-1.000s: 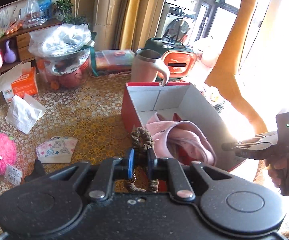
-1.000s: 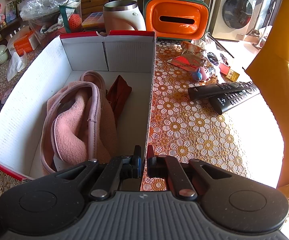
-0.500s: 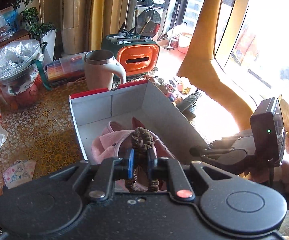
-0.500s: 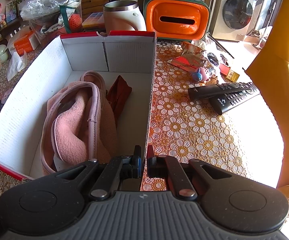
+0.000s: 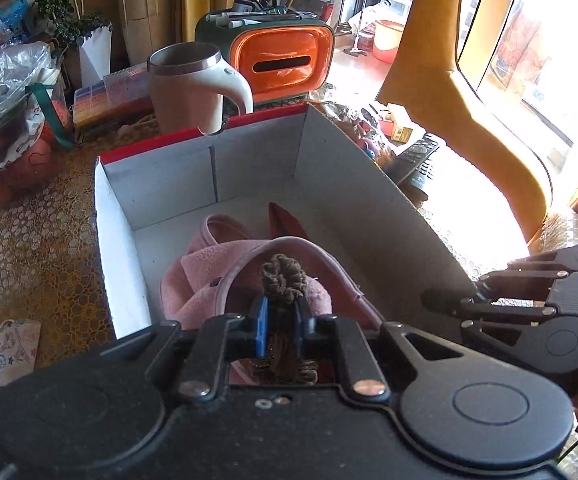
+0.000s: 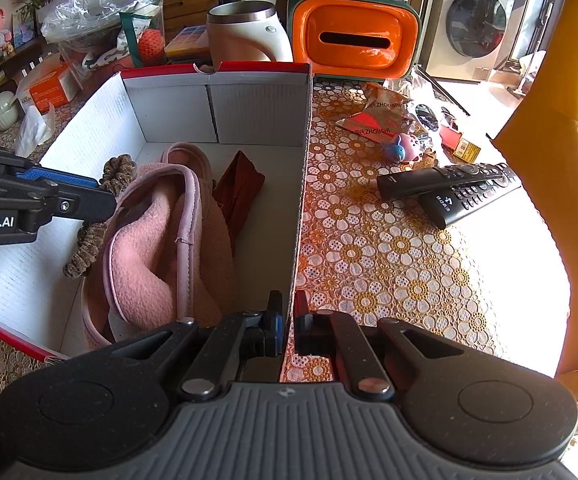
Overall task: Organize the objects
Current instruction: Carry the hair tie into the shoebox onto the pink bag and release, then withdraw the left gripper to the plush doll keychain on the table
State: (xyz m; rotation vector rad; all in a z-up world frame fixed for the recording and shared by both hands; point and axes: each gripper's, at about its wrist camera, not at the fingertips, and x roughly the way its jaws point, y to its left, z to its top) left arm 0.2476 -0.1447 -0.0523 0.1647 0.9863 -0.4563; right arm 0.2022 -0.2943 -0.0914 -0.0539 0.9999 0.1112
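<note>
An open cardboard box [image 6: 257,108], white inside with a red rim, sits on a table covered by an orange floral lace cloth [image 6: 389,248]. Inside the box lie a pink fleece garment [image 6: 149,248] and a folded rust-red cloth [image 6: 241,188].

The left gripper [image 5: 281,316], a black two-finger tool with blue pads, is clamped on a brown ruffled fabric scrunchie [image 5: 283,278]. From the right wrist view, the scrunchie [image 6: 119,172] hangs from this gripper [image 6: 103,196] above the box's left side, with its lower loop draped against the pink garment.

The right gripper [image 6: 287,328] is closed narrowly on the box's right wall at the near corner, one finger inside and one outside.

Behind the box stand a beige mug with a steel rim and white handle [image 6: 245,36] and an orange tissue holder with a dark slot [image 6: 353,40]. To the right of the box, two black remote controls [image 6: 449,188] rest on the cloth, near a red snack packet [image 6: 373,120] and a small pink and blue toy [image 6: 405,148].
</note>
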